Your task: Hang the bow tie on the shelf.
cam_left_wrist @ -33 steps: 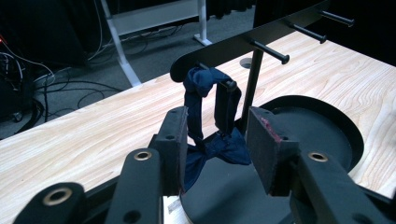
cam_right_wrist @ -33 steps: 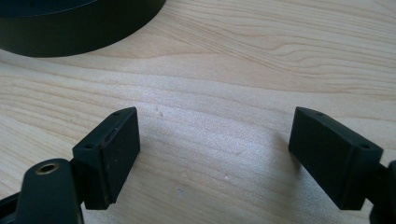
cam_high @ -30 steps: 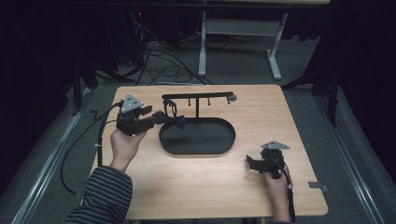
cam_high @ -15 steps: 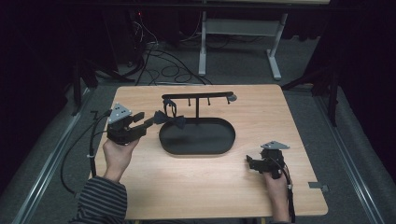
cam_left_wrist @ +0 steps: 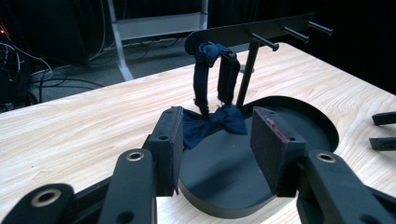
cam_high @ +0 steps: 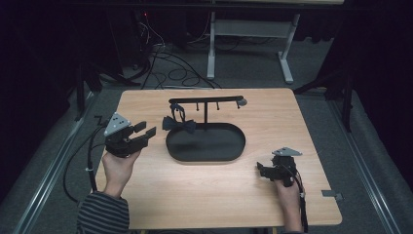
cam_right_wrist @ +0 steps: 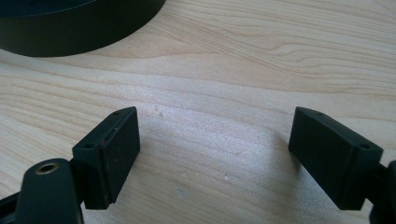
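The bow tie [cam_high: 179, 125] hangs by its dark blue strap from the leftmost peg of the black stand [cam_high: 206, 101]. Its bow rests at the left rim of the stand's oval base tray [cam_high: 229, 151], on the wooden table [cam_high: 204, 204].

The left gripper [cam_high: 147, 131] stands just left of the tray, apart from the bow tie. The left gripper view looks along the jaws straight at the bow, which lies ahead and between them but beyond the pads [cam_left_wrist: 172, 140]. The jaws are spread and have just been opening; nothing is between the pads and nothing is touched.

The bow's long axis runs roughly across the line of the left jaws, while the strap loop rises near upright to the peg. Any further move on the tie turns on this: the bow is dead ahead of the left gripper, with a clear gap to it.

The right gripper [cam_high: 259, 169] rests low at the table's right front, well apart from the tie, with the tray between. Its jaws are spread wide over bare wood, holding nothing. The left hand [cam_high: 117, 165] is plainly the nearer.

No brand, label or legible writing is seen. A reddish mark on the left gripper's right pad [cam_left_wrist: 275, 130] appears to be wear or residue, though the view does not settle it.
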The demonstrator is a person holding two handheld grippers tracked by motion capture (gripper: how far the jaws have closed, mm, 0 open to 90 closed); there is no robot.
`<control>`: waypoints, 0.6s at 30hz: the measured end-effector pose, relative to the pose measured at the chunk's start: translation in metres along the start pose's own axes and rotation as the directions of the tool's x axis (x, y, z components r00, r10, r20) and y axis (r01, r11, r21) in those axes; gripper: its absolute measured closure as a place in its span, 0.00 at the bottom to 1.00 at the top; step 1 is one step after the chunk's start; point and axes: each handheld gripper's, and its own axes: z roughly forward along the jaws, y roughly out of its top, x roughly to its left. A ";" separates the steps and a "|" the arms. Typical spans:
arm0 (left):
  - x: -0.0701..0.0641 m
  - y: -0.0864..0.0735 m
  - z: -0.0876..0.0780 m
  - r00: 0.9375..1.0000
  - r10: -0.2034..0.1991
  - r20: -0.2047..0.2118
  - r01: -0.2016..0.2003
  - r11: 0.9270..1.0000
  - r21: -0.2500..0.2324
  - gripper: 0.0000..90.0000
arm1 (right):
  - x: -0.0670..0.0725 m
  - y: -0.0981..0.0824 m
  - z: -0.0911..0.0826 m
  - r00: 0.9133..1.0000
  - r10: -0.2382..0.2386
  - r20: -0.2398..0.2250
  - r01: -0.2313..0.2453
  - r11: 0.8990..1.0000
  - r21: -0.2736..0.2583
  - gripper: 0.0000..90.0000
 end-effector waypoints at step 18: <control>0.000 -0.012 -0.008 0.999 -0.035 -0.001 0.035 0.999 0.009 0.60 | 0.000 0.000 0.000 1.000 0.000 0.000 0.000 1.000 0.000 0.20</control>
